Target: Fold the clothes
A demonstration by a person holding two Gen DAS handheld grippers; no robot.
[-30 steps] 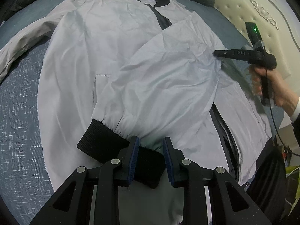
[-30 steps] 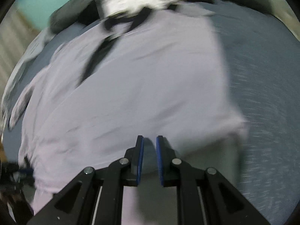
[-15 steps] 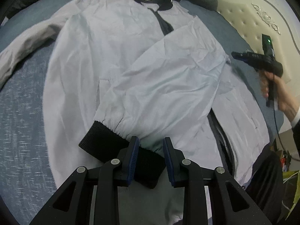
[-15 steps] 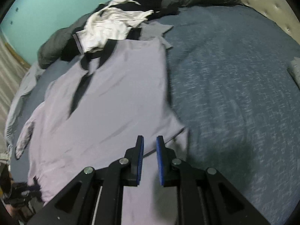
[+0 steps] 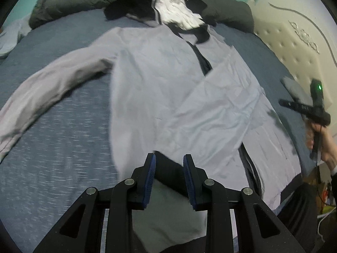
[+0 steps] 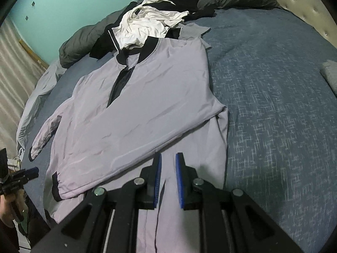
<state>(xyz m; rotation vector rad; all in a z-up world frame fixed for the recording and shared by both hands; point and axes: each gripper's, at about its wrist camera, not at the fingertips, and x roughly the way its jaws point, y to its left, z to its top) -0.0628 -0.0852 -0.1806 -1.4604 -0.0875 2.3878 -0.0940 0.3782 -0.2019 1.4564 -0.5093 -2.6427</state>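
A light grey jacket point(image 5: 158, 80) with black collar and zip lies front up on the blue bed cover point(image 6: 273, 105). One sleeve point(image 5: 210, 109) is folded across its body, and the black cuff point(image 6: 55, 186) rests flat near the hem. The other sleeve point(image 5: 52, 88) stretches out to the side. My left gripper point(image 5: 169, 160) hovers above the cuff, fingers apart and empty; the right wrist view shows it point(image 6: 31, 171) off the bed's edge. My right gripper point(image 6: 169, 160) hangs over the jacket's side with a narrow gap and nothing in it.
A heap of white and black clothes point(image 6: 147, 25) lies beyond the collar, against a dark grey duvet point(image 5: 73, 2). A folded grey item point(image 6: 330, 73) sits on the bed cover at the right. A padded headboard point(image 5: 294, 48) borders that side.
Both grippers have risen and drawn back from the jacket, so more of the bed shows. The right one has left the folded sleeve's edge. The jaws keep the same gaps.
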